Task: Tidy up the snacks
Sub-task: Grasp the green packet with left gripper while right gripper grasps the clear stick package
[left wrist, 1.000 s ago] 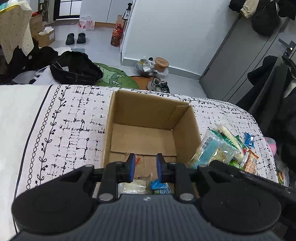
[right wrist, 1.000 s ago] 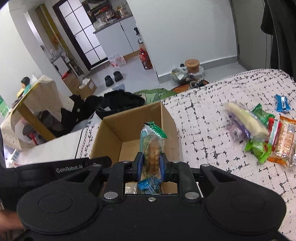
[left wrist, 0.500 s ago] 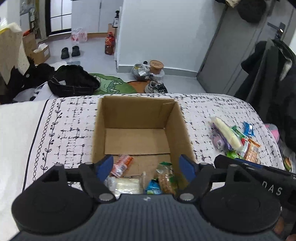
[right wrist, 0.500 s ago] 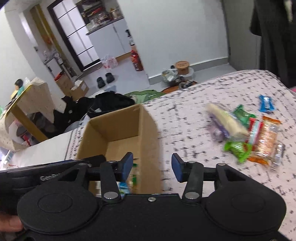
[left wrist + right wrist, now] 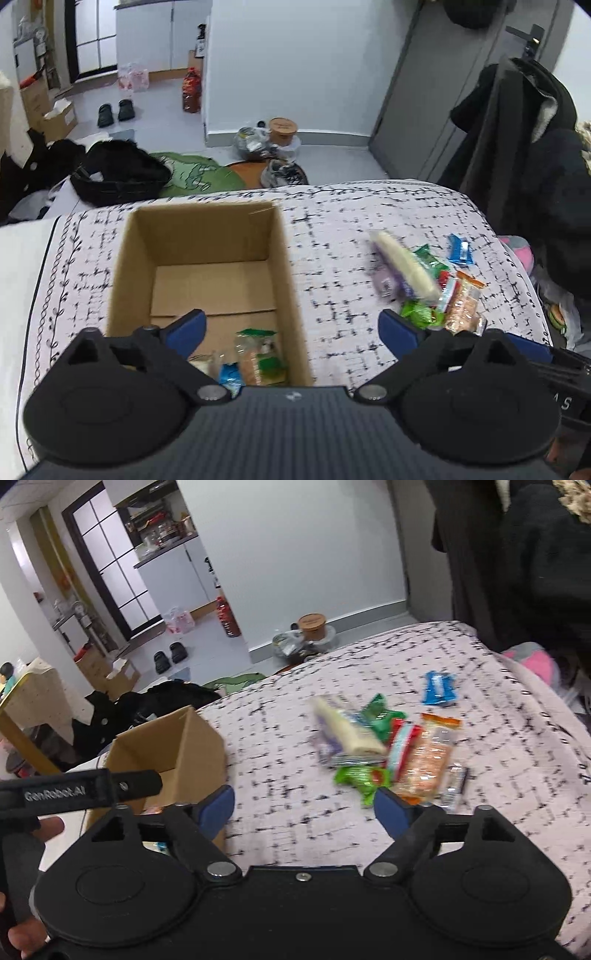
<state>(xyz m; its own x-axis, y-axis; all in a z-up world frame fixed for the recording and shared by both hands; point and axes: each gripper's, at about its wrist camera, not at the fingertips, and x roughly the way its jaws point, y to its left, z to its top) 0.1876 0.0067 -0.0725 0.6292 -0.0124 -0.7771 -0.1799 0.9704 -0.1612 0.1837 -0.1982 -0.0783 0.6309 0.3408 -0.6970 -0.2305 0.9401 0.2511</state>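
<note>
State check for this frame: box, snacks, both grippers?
Cardboard box: open-topped, a few packets at its near end.
Snack pile: loose on the patterned cloth, outside the box.
Blue packet: lying apart from the pile.
Left gripper: opening, nothing between.
Right gripper: opening, nothing between.

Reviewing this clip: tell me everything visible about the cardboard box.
The cardboard box is plain brown corrugated card, rectangular, open at the top with no raised flaps in view. It sits upright on the black-and-white patterned cover, left of the loose snack pile. Most of its floor is bare, with seams showing. A few wrapped snacks lie at the near end, one green-topped, one blue. In the right wrist view only its far corner and right wall show. Neither gripper touches it.
</note>
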